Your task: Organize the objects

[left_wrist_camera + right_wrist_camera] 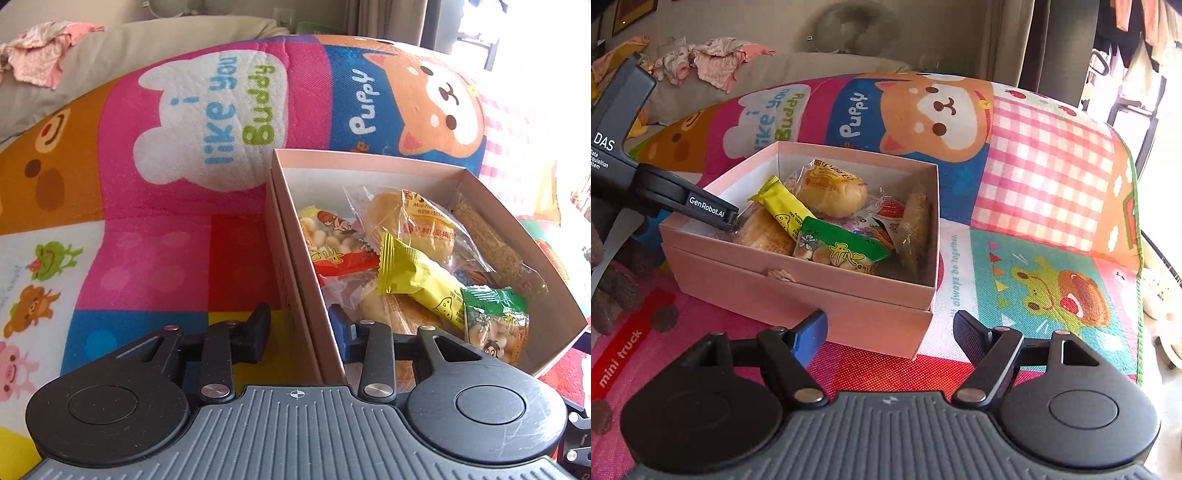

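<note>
Spread underneath, colourful cartoon-print quilted mat (1034, 177). Resting on it, open pink cardboard box (798, 280) filled with wrapped snacks (831, 206). Straddling its left wall untouched, part-open left claw (300, 328). Hovering just before its near corner, wide, empty right claw (890, 332).

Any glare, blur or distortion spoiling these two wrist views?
Left wrist: window glare whitens the mat at upper right; the fisheye bows the pink box; snacks sharp. Right wrist: blown-out strip at the right edge, box evenly lit, no motion blur.
</note>
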Motion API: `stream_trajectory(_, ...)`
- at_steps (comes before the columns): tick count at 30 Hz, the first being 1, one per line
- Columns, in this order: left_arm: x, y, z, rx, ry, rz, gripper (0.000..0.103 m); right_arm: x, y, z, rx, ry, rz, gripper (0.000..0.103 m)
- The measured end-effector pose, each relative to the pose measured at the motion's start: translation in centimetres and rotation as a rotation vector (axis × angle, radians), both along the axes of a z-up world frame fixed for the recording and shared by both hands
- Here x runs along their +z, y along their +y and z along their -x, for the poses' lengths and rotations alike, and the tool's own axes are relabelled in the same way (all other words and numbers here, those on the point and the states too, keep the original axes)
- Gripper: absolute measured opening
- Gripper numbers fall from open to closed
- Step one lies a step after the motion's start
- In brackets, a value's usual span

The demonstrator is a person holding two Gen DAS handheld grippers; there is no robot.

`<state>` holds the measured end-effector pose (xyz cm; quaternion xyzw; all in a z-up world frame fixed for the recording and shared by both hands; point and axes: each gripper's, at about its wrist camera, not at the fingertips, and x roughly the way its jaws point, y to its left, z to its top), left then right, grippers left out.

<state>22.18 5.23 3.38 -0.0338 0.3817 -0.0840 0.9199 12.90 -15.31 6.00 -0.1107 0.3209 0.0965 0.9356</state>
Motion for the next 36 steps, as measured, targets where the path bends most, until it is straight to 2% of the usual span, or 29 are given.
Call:
stream_trajectory(3, 0.9, -0.1, 1.4, 0.015, -0.058, -0.031, 0.038, 0.1, -0.9, 0.7, -0.057, -0.005, -0.006, 0.077)
stream_trajectory(6, 2.5, 0.7, 3.1, 0.025, -0.100, -0.026, 0.045, 1.0, -2.6, 2.4, -0.094, 0.007, -0.072, 0.092)
stream_trajectory(7, 3.1, 1.0, 4.0, 0.037, -0.111, -0.028, 0.049, 1.3, -3.0, 3.2, -0.108, 0.002, -0.082, 0.100)
stream_trajectory(8, 3.7, 1.2, 5.2, 0.052, -0.124, -0.029, 0.051, 1.5, -3.5, 4.0, -0.121, -0.004, -0.086, 0.103)
stream_trajectory(9, 4.4, 1.4, 6.7, 0.070, -0.140, -0.024, 0.053, 1.6, -3.8, 4.9, -0.128, -0.003, -0.084, 0.103)
stream_trajectory(12, 5.6, 1.3, 11.7, 0.095, -0.179, 0.000, 0.047, 1.4, -4.3, 7.5, -0.130, 0.024, -0.085, 0.103)
stream_trajectory(15, 4.6, 0.0, 17.1, 0.057, -0.158, 0.041, 0.047, 0.5, -4.1, 9.6, -0.123, 0.041, -0.073, 0.103)
stream_trajectory(19, 1.1, -3.3, 21.7, -0.002, -0.086, -0.022, 0.047, -1.0, -3.5, 11.2, -0.132, 0.050, -0.055, 0.103)
stream_trajectory(21, -0.2, -4.5, 22.4, -0.010, -0.077, -0.057, 0.049, -1.8, -3.2, 11.4, -0.121, 0.090, -0.057, 0.103)
stream_trajectory(23, -0.9, -5.3, 23.0, 0.005, -0.125, -0.099, 0.050, -2.2, -3.2, 11.8, -0.128, 0.085, -0.066, 0.103)
stream_trajectory(26, -1.4, -5.5, 22.9, 0.041, -0.152, -0.070, 0.051, -2.4, -4.1, 11.4, -0.154, 0.119, -0.136, 0.103)
stream_trajectory(27, -1.5, -5.6, 22.9, 0.047, -0.154, -0.068, 0.051, -2.4, -4.4, 11.6, -0.159, 0.105, -0.155, 0.103)
stream_trajectory(31, -1.5, -5.9, 22.7, 0.051, -0.154, -0.081, 0.051, -2.9, -4.3, 12.2, -0.170, 0.055, -0.151, 0.103)
stream_trajectory(36, -1.6, -6.1, 22.4, 0.069, -0.151, -0.077, 0.052, -2.9, -3.8, 11.8, -0.153, 0.056, -0.133, 0.103)
